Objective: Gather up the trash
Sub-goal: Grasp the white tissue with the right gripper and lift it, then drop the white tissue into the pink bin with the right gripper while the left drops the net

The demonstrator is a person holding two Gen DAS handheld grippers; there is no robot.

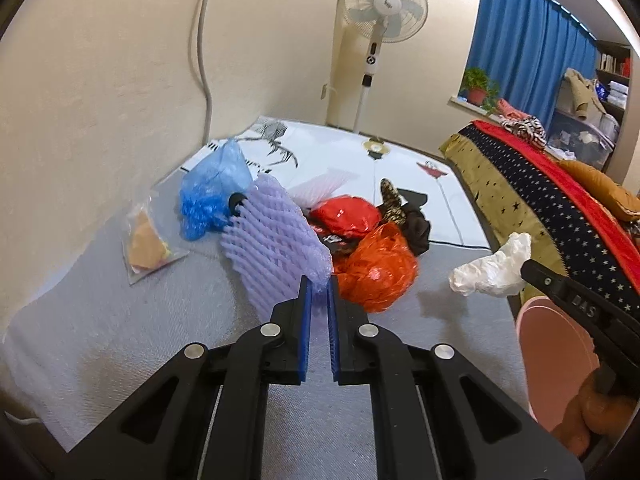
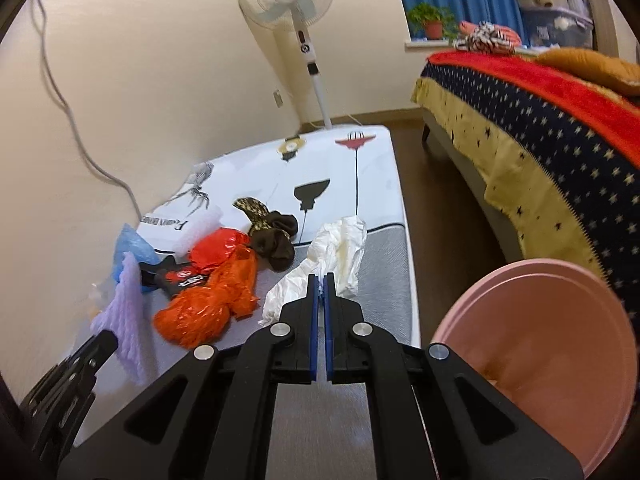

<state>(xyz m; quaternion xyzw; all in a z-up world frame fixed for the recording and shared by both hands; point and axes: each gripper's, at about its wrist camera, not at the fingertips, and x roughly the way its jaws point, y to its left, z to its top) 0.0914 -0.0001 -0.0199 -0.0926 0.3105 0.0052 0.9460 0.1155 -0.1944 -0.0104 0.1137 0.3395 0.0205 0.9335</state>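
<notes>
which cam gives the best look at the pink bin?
Right wrist view. The pink bin shows its round rim and open inside at the lower right, beside the mattress. The left wrist view catches only a slice of its side, partly hidden behind the right tool holding white plastic.

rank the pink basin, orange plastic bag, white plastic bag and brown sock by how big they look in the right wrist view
1. pink basin, though it sits nearest the camera
2. orange plastic bag
3. white plastic bag
4. brown sock
</notes>
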